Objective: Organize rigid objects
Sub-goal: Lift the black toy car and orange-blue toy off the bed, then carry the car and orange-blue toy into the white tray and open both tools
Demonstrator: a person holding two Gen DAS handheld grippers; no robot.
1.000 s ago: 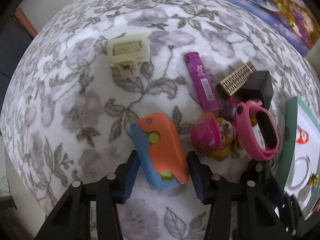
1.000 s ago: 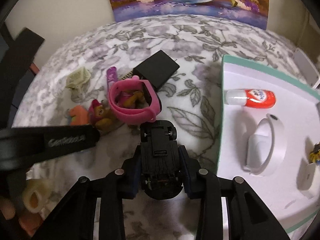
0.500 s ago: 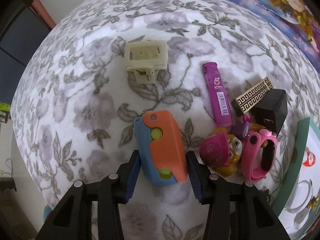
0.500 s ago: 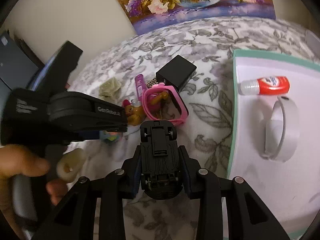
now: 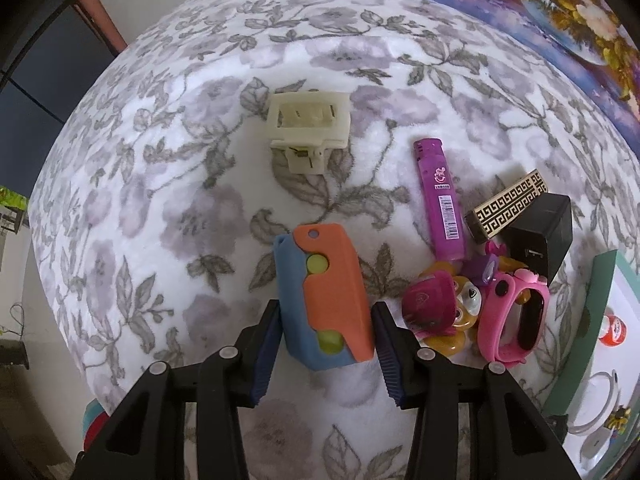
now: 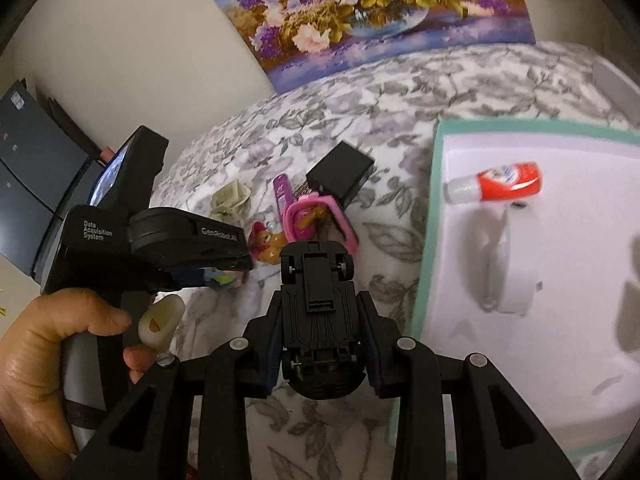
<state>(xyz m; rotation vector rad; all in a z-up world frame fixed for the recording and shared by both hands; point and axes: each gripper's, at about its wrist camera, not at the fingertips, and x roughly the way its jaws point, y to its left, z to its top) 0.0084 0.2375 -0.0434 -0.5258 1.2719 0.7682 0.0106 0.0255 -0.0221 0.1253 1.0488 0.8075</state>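
Note:
My left gripper [image 5: 326, 309] is shut on an orange and blue toy [image 5: 328, 292], held above the floral cloth. My right gripper [image 6: 322, 300] is shut on a black toy car [image 6: 320, 312], which lies upside down with its wheels showing, above the cloth beside the tray. On the cloth lie a cream plastic piece [image 5: 308, 132], a purple lighter [image 5: 440, 208], a gold patterned box [image 5: 506, 208], a black cube [image 5: 540, 236], a pup figure [image 5: 440, 312] and a pink watch [image 5: 516, 320]. The right wrist view also shows the left gripper's body [image 6: 184, 240] and a hand [image 6: 48, 344] holding it.
A white tray with a green rim [image 6: 434, 208] lies at the right, holding a red tube [image 6: 496, 182] and a white band [image 6: 508, 264]. A flower painting [image 6: 360, 8] leans on the back wall. The cloth drops off at the left edge [image 5: 60, 200].
Both grippers have risen from the cloth with their toys still held. The right view has swung left, bringing the left gripper and the hand into sight.

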